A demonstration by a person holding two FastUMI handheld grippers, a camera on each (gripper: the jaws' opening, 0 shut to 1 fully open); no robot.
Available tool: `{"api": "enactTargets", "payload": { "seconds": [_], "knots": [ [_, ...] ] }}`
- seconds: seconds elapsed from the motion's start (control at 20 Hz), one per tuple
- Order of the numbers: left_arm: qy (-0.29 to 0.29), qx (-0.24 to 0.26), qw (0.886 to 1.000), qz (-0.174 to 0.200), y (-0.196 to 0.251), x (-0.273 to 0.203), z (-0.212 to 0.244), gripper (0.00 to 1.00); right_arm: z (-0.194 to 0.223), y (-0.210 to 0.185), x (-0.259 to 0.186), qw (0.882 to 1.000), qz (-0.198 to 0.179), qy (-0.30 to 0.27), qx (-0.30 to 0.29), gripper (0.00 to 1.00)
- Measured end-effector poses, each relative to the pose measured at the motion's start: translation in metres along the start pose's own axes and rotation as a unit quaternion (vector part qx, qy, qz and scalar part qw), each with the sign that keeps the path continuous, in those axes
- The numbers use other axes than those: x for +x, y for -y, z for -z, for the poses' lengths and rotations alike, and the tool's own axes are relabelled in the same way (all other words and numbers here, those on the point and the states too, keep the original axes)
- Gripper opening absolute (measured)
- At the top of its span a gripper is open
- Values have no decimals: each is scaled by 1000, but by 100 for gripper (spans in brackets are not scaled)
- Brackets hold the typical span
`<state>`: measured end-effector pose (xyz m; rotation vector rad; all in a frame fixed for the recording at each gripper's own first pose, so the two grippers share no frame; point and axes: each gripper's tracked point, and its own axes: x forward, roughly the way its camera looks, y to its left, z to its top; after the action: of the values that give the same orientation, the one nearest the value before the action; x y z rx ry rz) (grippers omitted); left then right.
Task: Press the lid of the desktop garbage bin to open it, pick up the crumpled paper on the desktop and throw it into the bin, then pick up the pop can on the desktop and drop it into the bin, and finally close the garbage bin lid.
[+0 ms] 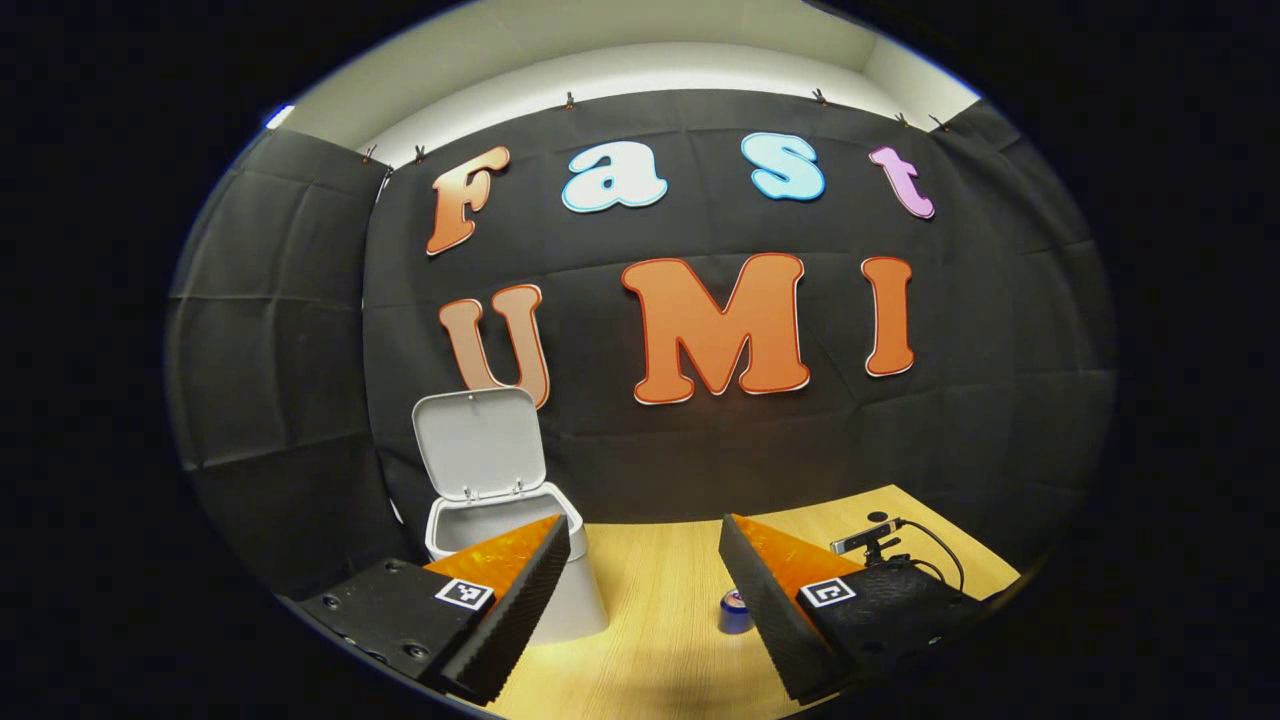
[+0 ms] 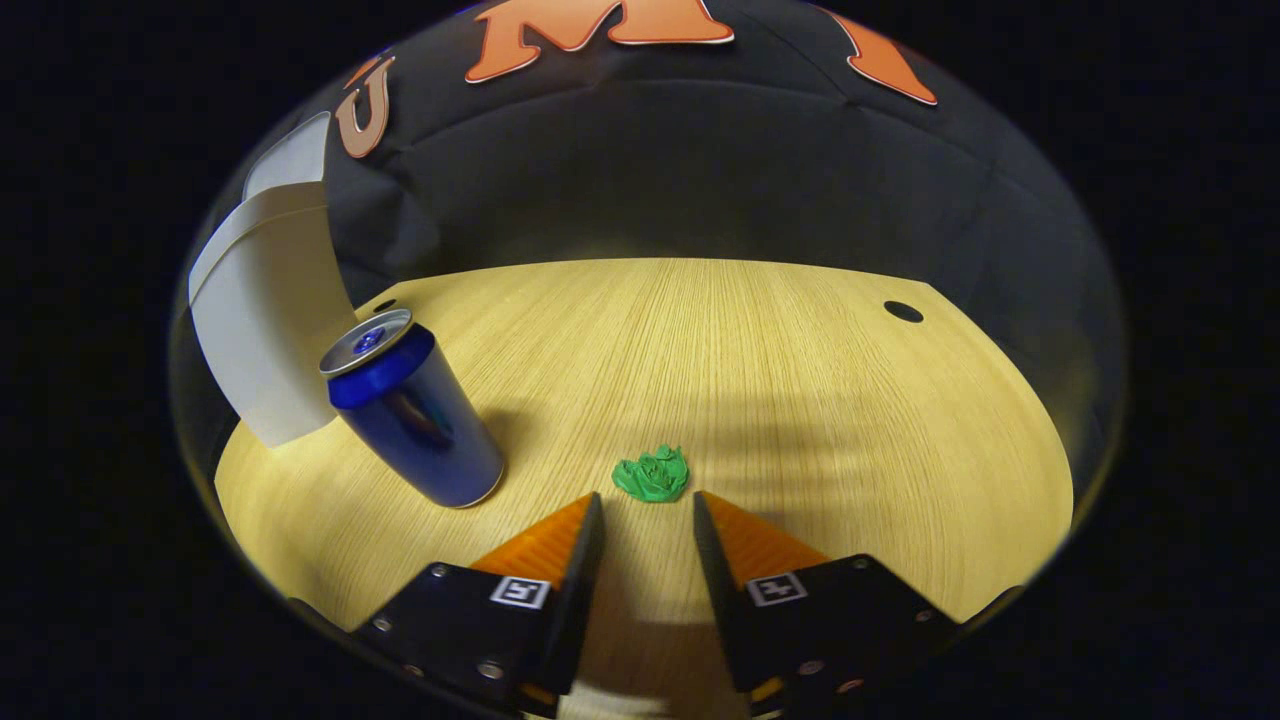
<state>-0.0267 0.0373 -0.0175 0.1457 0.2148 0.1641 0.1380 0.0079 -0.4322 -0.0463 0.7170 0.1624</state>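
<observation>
Black cloth walls enclose a pale wood-grain table (image 2: 760, 360) that carries every object of the task. Garbage bin (image 1: 520, 560), seen in the left gripper view at the table's far left, stands with its lid (image 1: 482, 442) swung up and tilted back against the cloth, so the opening step appears complete. Crumpled paper (image 2: 652, 474), a small green wad, lies on the table just beyond the fingertips of the right hand-held gripper (image 2: 645, 515), whose jaws stand narrowly apart and hold nothing; the paper is not yet grasped. Pop can (image 2: 415, 420), blue with a silver top, stands upright near the bin's wall, its long axis vertical and its top facing upward; the apparent lean is likely lens distortion. Left hand-held gripper (image 1: 645, 550) is spread wide and empty, pointing at the back wall beside the bin. Remaining, by judgement: paper into bin, can into bin, lid closed
</observation>
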Motion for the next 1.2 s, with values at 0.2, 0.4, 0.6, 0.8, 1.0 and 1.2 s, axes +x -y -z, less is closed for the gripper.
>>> {"api": "enactTargets", "payload": {
  "seconds": [0.2,0.4,0.6,0.8,1.0,1.2],
  "knots": [
    [-9,3,1000,-3,-3,5,5,95,-10,6,14,1000,16,8,-12,80],
    [-18,9,1000,0,1,11,10,99,-17,8,25,1000,18,12,-9,77],
    [-26,10,1000,4,5,17,14,95,-20,11,29,1000,19,11,-10,61],
    [-30,13,999,8,10,21,15,95,-17,13,28,1000,19,6,-11,44],
    [-27,13,999,11,12,20,14,95,-12,12,25,1000,14,1,-27,26],
    [-28,10,1000,10,10,17,16,95,-20,10,13,999,2,16,-33,17]
  ]
}}
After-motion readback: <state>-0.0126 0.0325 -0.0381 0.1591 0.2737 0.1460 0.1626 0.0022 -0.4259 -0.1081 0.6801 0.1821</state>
